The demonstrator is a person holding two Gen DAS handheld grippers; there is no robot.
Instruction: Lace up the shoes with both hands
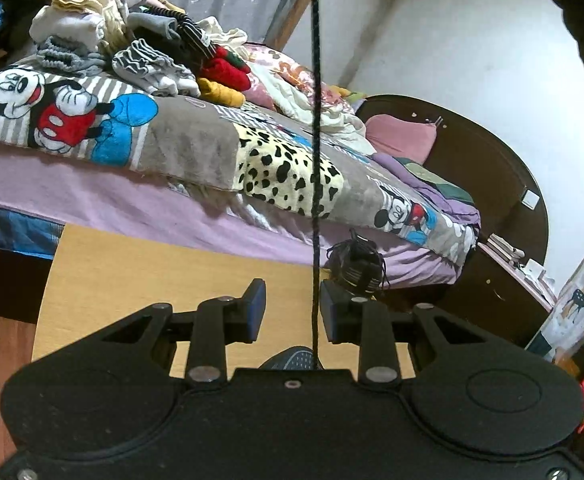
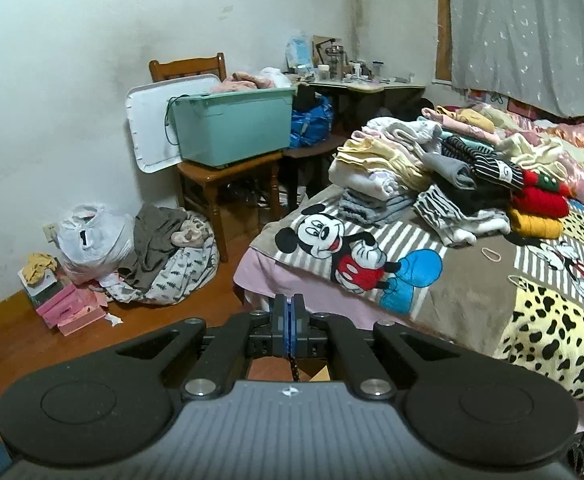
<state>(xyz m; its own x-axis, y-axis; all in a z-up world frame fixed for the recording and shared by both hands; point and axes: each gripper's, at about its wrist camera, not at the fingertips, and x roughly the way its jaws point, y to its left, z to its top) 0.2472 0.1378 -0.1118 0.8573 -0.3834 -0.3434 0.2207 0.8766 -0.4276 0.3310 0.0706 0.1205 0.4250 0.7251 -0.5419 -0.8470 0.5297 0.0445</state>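
A black shoelace (image 1: 315,128) runs taut and vertical through the left wrist view, from the top edge down between the fingers of my left gripper (image 1: 292,316), which stands open without touching it. The lace ends at a dark mesh shoe (image 1: 292,360), mostly hidden under the gripper body. A second black shoe (image 1: 356,266) with loose laces lies on the bed's edge beyond. My right gripper (image 2: 288,322) is shut on the black lace (image 2: 294,369), which hangs below its blue pads.
A bed with a cartoon mouse blanket (image 2: 372,256) carries stacks of folded clothes (image 2: 432,164). A wooden chair with a teal bin (image 2: 231,128), bags and clothes (image 2: 139,252) stand on the wooden floor by the wall. A dark headboard (image 1: 492,168) rises at the right.
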